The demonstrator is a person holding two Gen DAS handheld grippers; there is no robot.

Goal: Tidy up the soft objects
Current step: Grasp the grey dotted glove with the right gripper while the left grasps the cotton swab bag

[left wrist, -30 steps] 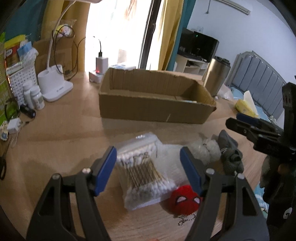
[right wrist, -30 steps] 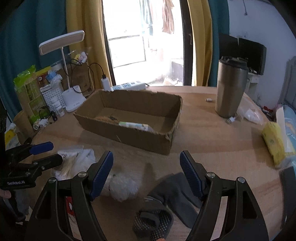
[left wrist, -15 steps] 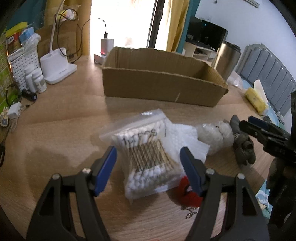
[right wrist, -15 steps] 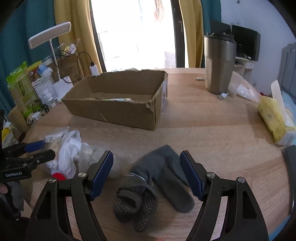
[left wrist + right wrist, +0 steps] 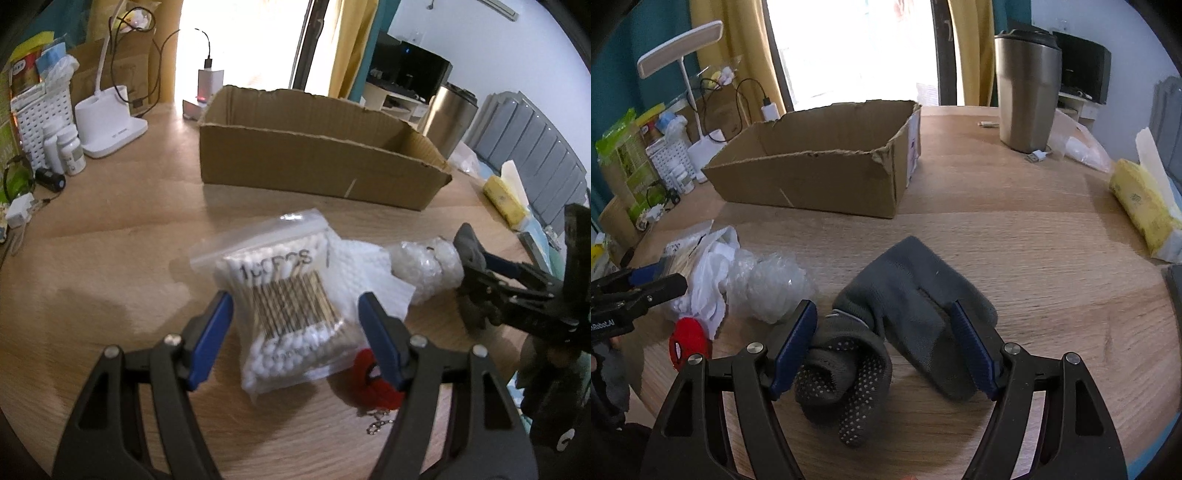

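Observation:
A clear zip bag of cotton swabs (image 5: 284, 306) lies on the wooden table, between the blue pads of my open left gripper (image 5: 295, 314); the pads stand apart from it. Beside the bag are a white foam sheet (image 5: 369, 280), a roll of bubble wrap (image 5: 428, 269) and a red plush keychain (image 5: 373, 384). In the right wrist view a pair of grey dotted socks (image 5: 905, 325) lies crumpled between the fingers of my open right gripper (image 5: 882, 321), which straddles them low over the table. An open cardboard box (image 5: 812, 173) stands behind both piles.
A steel tumbler (image 5: 1027, 92) and a yellow tissue pack (image 5: 1141, 206) sit at the right. A white desk lamp (image 5: 110, 129), pill bottles (image 5: 70, 151), a white basket and cables crowd the back left. The table's front edge runs close below the grippers.
Both grippers have come down closer to the table. The right one moved forward over the socks, which now lie between its fingers. The swab bag looms larger between the left fingers.

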